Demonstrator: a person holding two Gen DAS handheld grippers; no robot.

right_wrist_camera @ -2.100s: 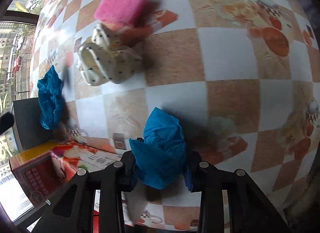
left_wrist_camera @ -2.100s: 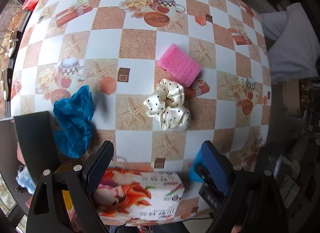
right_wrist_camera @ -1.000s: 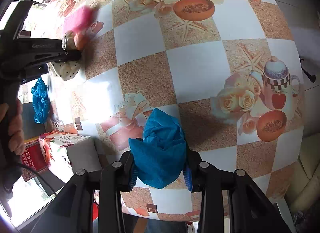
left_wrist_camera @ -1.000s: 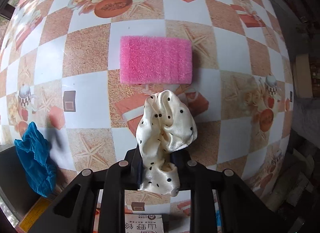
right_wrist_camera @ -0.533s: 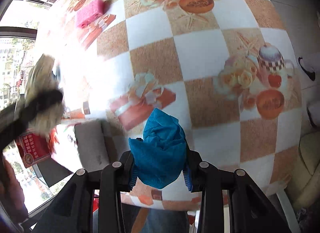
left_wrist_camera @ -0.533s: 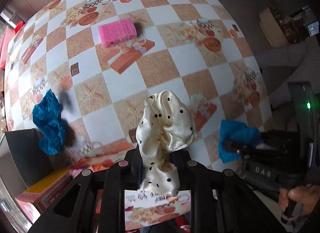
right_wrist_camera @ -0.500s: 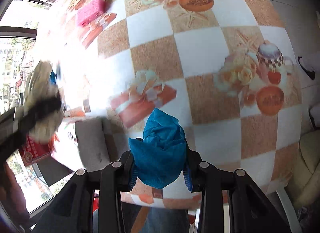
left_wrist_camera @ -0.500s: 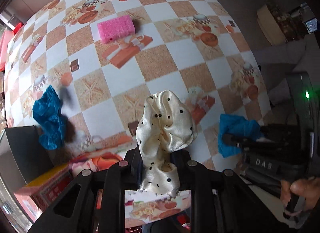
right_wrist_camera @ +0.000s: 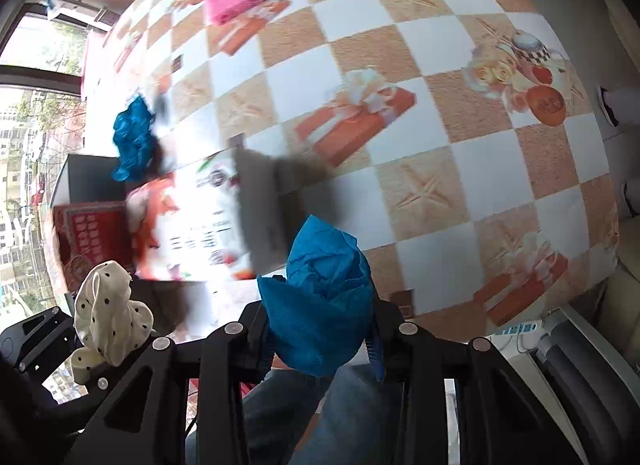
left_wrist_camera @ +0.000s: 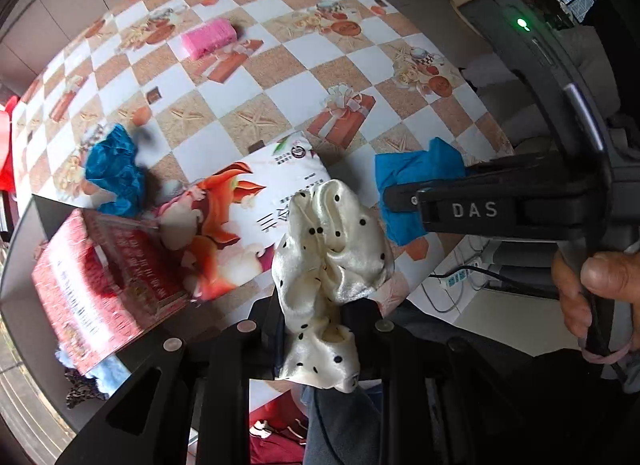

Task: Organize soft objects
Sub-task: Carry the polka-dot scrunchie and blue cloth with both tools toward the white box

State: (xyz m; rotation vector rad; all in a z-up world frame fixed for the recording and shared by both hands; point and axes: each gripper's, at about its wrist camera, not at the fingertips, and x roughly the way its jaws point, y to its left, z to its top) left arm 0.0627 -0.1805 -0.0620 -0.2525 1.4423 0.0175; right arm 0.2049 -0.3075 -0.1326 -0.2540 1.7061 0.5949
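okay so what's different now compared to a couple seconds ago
The left tool picked the cream dotted scrunchie off the table and lifted it over the printed box. The right tool still grips its blue cloth. Pink sponge and other blue cloth stayed put.

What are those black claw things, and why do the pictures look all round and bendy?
The black claws are two grabbers, and a person holds one in each hand. You can see the person's hand squeezing a handle. Each grabber has a small camera looking along its two fingers, with a lens that bends the picture round.

One picture comes from the left gripper. It is pinching a cream scrunchie with black dots. The other comes from the right gripper, which is pinching a blue scrunchie.

Below them is a table with a checkered cloth printed with teapots and gift boxes. Lying on it are a pink sponge, another blue scrunchie and a tissue pack with an orange picture. A red box sits at the table's edge.
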